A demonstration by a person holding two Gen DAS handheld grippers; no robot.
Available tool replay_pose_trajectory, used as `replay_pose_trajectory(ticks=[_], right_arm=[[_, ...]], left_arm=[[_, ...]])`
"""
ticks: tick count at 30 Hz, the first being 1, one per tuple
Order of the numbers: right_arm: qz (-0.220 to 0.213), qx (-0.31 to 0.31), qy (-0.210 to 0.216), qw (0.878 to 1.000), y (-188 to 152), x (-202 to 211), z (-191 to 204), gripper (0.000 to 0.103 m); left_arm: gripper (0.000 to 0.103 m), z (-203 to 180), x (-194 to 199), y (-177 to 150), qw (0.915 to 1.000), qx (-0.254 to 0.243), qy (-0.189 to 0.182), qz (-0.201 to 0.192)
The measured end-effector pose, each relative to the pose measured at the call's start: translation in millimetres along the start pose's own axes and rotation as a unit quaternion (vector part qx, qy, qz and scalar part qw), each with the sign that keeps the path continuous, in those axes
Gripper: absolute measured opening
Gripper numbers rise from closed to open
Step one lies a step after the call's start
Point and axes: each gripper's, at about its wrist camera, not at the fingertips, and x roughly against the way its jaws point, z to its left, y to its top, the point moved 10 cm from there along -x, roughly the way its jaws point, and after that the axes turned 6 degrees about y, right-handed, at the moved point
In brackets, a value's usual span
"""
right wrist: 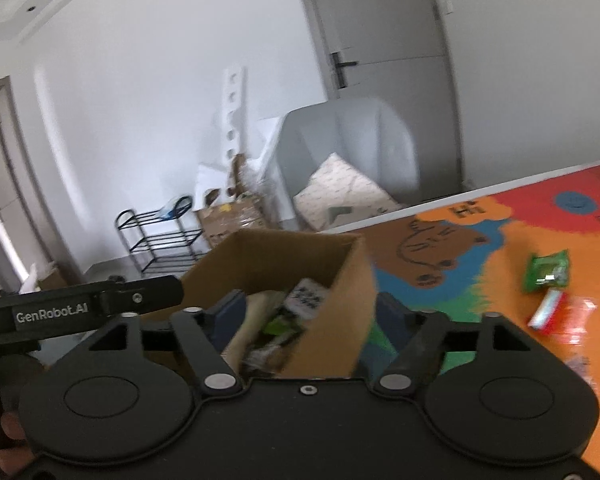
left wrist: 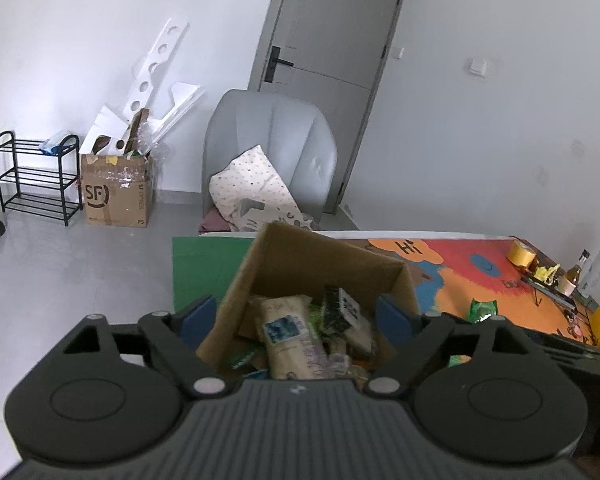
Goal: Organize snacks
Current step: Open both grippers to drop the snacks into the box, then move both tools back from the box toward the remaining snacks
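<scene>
1. We are looking along the left gripper [left wrist: 296,320], and its blue fingers [left wrist: 198,316] are standing wide apart, one on each side of the open cardboard box [left wrist: 300,264].
2. We are seeing that box sitting on the colourful table mat [left wrist: 452,276], near its green end, with its flaps up.
3. We are finding the box filled with snack packets: a pale wrapped packet [left wrist: 288,336] is lying at the front, and a dark packet with a white label [left wrist: 342,306] is leaning behind it.
4. We are looking along the right gripper [right wrist: 312,316], and its jaws are likewise spread apart, the near right wall of the box lying between the fingers [right wrist: 230,314]; whether they are touching the cardboard we cannot tell.
5. We are noticing the left tool's black arm [right wrist: 80,308], marked GenRobot.AI, reaching in from the left edge of the right view.
6. We are seeing loose snacks on the mat to the right of the box: a green packet [right wrist: 548,272], and just beside it a red and white packet [right wrist: 548,310].
7. We are also seeing a grey chair [left wrist: 272,136] with a dotted cushion [left wrist: 252,184] beyond the table's far edge.
</scene>
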Motion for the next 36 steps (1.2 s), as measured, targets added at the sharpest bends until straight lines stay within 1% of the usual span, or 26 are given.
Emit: replay_pose_trajectory(ticks=[6,9,11,14,19,24,31,36], right_arm=[[-0.008,-0.025,-0.040,0.999,-2,20,-35,0.085],[-0.017,-0.036,-0.062,0.997,-4,31,-53,0.091],[-0.022,-0.042,-0.068,0.997,-5,37,-64,0.098],[-0.028,-0.051,-0.068,0.996,-6,48,-76,0.103],[-0.036,-0.063,-0.066,0.995,-7,63,-94,0.103],[-0.047,-0.078,-0.080,0.993,-7,77,-114,0.103],[-0.067,-0.091,-0.113,0.987,-8,98,-142,0.103],[-0.085,-0.102,-0.130,0.983,-10,112,-163,0.103]], left_arm=[[0.091,-27,0,-7,0.9998,-0.016,-0.009,0.002],[0.095,-39,1,-9,0.9997,-0.021,-0.011,0.002],[0.097,-47,0,-11,0.9996,-0.024,-0.013,0.004],[0.097,-60,0,-14,0.9993,-0.030,-0.019,0.007],[0.098,-81,1,-18,0.9986,-0.043,-0.028,0.008],[0.098,-100,1,-21,0.9977,-0.056,-0.037,0.009],[0.098,-127,0,-28,0.9961,-0.072,-0.049,0.011],[0.098,-140,-1,-30,0.9954,-0.078,-0.054,0.011]])
